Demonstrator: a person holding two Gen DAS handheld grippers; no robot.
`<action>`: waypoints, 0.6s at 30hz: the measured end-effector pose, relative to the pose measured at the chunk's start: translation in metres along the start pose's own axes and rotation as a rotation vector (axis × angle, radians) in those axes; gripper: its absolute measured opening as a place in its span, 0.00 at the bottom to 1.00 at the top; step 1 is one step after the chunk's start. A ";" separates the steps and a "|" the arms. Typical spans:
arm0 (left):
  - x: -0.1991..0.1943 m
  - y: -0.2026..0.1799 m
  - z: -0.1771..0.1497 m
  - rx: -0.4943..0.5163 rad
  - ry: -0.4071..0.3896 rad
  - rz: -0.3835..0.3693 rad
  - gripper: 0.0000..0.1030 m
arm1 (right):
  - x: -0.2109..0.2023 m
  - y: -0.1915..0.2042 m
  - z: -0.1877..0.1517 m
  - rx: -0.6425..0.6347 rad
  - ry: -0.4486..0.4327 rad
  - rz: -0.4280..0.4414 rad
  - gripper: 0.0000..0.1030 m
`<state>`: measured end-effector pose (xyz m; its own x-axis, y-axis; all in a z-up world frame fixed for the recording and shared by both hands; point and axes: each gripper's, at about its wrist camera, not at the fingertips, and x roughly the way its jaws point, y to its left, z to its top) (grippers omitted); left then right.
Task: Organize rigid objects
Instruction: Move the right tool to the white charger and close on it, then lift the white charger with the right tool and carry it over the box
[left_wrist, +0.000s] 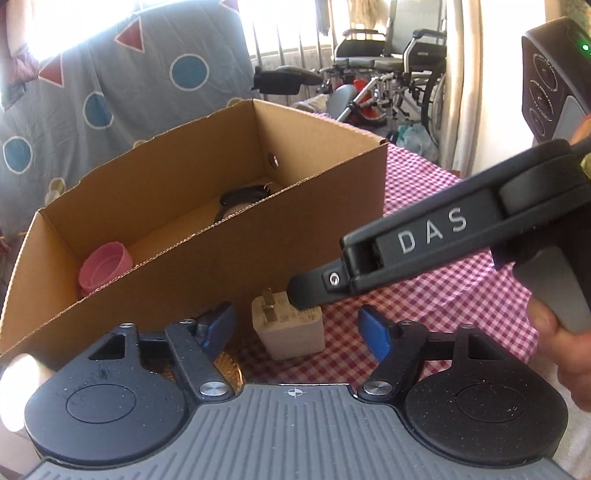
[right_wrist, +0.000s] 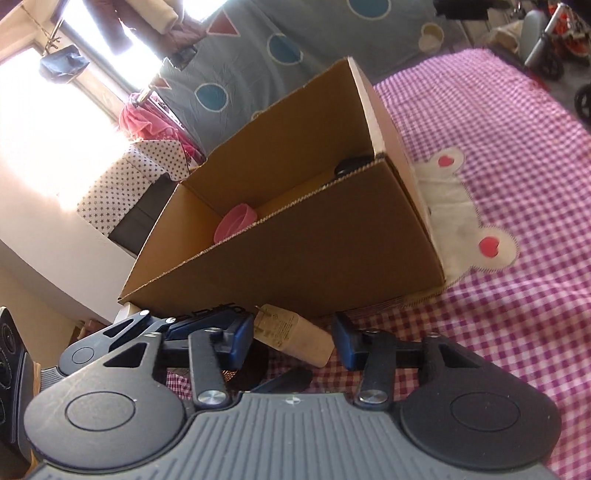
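Tablecloth (right_wrist: 509, 155), pink-and-white check, covers the surface under everything you are working on. Cardboard box (left_wrist: 207, 236), open-topped, stands on that cloth and serves as the landmark here. Inside the box, at its left end, lies a pink cap (left_wrist: 105, 267); toward its far right corner sits a dark item (left_wrist: 245, 195) too shadowed to name. Your right gripper (right_wrist: 291, 338) reaches in low at the foot of the box's near wall, jaws partly spread with a white plug adapter (left_wrist: 288, 330) between them; the pads stand just beside the adapter, and whether they press on it you cannot tell. Your left gripper (left_wrist: 297, 330) also sits before the box's near wall, jaws apart and clear of the adapter, which lies between them. Adapter itself rests on the cloth just beside the box's near wall, prongs toward the cardboard.
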<state>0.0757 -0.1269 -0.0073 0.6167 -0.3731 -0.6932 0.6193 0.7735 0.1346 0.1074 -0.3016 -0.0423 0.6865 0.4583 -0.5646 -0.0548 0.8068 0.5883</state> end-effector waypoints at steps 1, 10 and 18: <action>0.002 0.000 0.001 -0.001 0.007 0.000 0.67 | 0.003 0.000 0.001 0.005 0.004 0.005 0.42; 0.010 0.000 0.006 -0.024 0.052 0.006 0.55 | 0.014 -0.003 0.004 0.039 0.039 0.027 0.31; 0.017 0.005 0.004 -0.073 0.102 0.002 0.48 | 0.018 -0.013 0.005 0.094 0.064 0.040 0.30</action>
<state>0.0913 -0.1313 -0.0162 0.5625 -0.3206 -0.7621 0.5792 0.8106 0.0866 0.1241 -0.3054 -0.0577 0.6374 0.5143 -0.5738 -0.0108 0.7505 0.6607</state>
